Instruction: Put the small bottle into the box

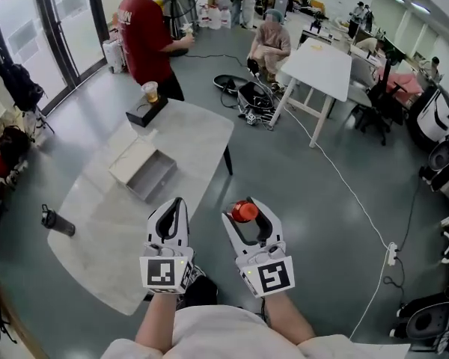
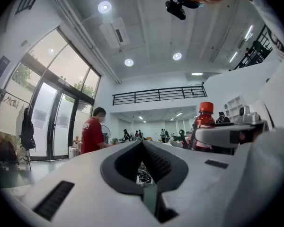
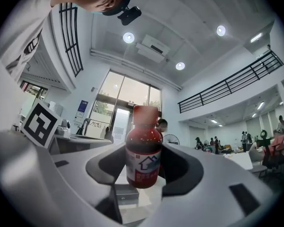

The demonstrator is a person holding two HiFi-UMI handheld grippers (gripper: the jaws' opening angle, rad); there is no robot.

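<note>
The small bottle (image 1: 244, 211) has dark red contents, a red cap and a white label. My right gripper (image 1: 245, 214) is shut on it, holding it upright over the grey floor just right of the marble table (image 1: 105, 245). It fills the middle of the right gripper view, where the small bottle (image 3: 143, 157) stands between the jaws of the right gripper (image 3: 143, 167). The open beige and grey box (image 1: 159, 176) lies on the table, ahead and to the left. My left gripper (image 1: 177, 204) hangs beside the right one with its jaws closed on nothing; the left gripper (image 2: 143, 143) shows the bottle (image 2: 204, 122) to its right.
A black box with a cup (image 1: 147, 109) stands at the table's far end, near a person in a red shirt (image 1: 146, 32). A dark flask (image 1: 57, 221) lies near the table's left edge. A white table (image 1: 322, 66), a crouching person (image 1: 271, 43) and floor cables (image 1: 344, 182) lie beyond.
</note>
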